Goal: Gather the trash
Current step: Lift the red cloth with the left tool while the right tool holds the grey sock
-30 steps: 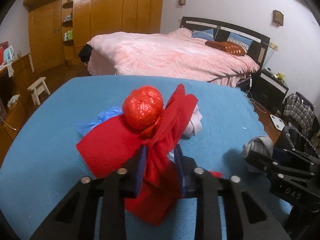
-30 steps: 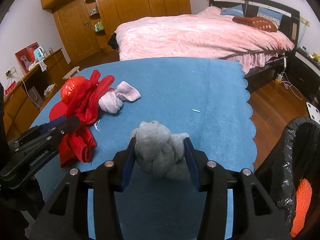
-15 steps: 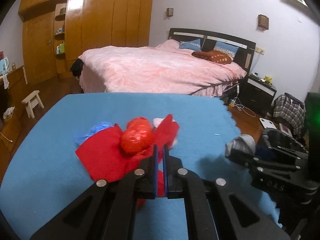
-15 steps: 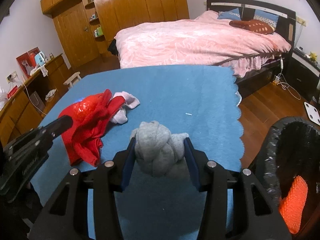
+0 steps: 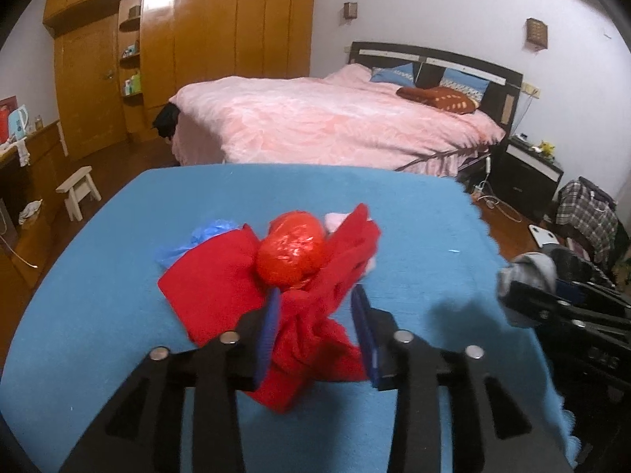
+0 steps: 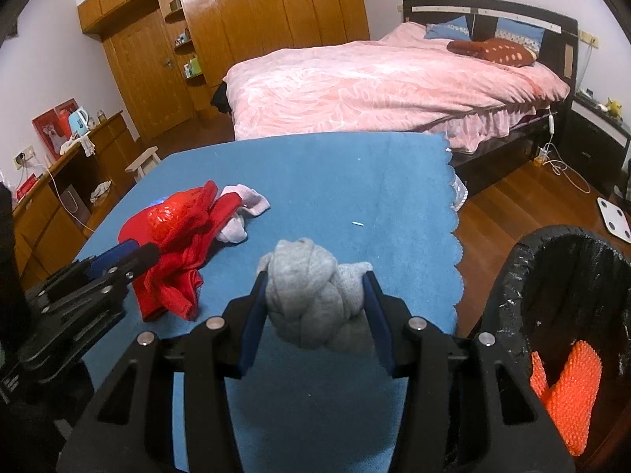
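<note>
Since half a second ago the left gripper (image 5: 317,311) has just been opening from fully pinched, its jaws now apart around the red cloth (image 5: 311,315).

That red cloth lies bunched on the blue table cover (image 5: 118,268), rising loosely between the blue pads (image 5: 268,323), which do not visibly squeeze it; a shiny red plastic ball (image 5: 292,252) sits on it just beyond the fingertips, with a blue plastic scrap (image 5: 205,236) at its left and a pale pink cloth (image 5: 335,218) behind. The right gripper (image 6: 315,291) stays clenched on a knotted grey sock bundle (image 6: 311,299), held above the cover's near right part. A black-lined bin (image 6: 572,295) stands off the table's right edge, an orange mesh piece (image 6: 568,390) inside it.
</note>
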`<state>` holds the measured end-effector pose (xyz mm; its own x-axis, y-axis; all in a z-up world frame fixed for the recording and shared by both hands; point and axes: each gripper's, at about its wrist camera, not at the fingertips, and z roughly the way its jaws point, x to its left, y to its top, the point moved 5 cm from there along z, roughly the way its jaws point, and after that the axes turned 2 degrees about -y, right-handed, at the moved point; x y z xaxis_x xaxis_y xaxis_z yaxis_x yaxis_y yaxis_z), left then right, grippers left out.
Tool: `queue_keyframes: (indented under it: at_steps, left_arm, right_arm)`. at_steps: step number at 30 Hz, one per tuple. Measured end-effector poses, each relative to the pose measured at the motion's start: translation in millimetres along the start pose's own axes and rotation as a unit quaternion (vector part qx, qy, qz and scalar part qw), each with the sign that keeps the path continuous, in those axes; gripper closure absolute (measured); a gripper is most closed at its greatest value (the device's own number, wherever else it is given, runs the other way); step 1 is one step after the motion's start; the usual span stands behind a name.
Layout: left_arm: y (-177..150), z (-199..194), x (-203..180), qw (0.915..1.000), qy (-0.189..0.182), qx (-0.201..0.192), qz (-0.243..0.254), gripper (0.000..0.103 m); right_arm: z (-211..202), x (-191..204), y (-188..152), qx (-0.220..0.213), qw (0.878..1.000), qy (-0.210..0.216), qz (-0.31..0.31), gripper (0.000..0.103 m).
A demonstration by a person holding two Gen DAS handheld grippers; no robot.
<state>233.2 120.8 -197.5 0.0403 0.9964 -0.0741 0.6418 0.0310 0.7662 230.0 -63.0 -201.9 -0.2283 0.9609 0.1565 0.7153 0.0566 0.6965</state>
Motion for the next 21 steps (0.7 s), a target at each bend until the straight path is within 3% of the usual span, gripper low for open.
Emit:
queue_keyframes:
  at_steps: [2,7,8,9,10,21]
  left_arm:
    - [-1.0,10.3,2.1,0.9999,0.003,0.010,-0.001,0.056]
    - [-6.3,31.2,-3.0,0.9991,-0.006,0.041,0.008,0.057]
    - [-7.0,33.7,-4.2,0.9988,-0.006,0.047,0.012,0.067]
    - [-7.3,36.2,-5.8,0.9984,-0.008,0.053,0.015,0.083]
    - [-7.6,37.5,-6.6,0.9982,-0.011,0.057,0.017,0.088]
    - [2.7,-20.0,-23.7,0.9991,-0.041,-0.003,0.006,0.093]
  right_arm:
    - [2.5,-0.6,-0.1,0.002,1.000,0.000,0.000,0.057]
    - [7.9,-1.9,-0.6,0.006,1.000,0.000,0.000,0.057]
    - [8.2,-1.9,-1.0,0.007,1.000,-0.001,0.001,0.057]
    - [8.6,-2.0,-1.6,0.007,1.000,-0.001,0.001,0.057]
    - [8.5,-2.0,-1.8,0.008,1.000,0.000,0.001,0.057]
    - [-9.3,-4.1,4.9,-0.013,1.000,0.002,0.004,0.057]
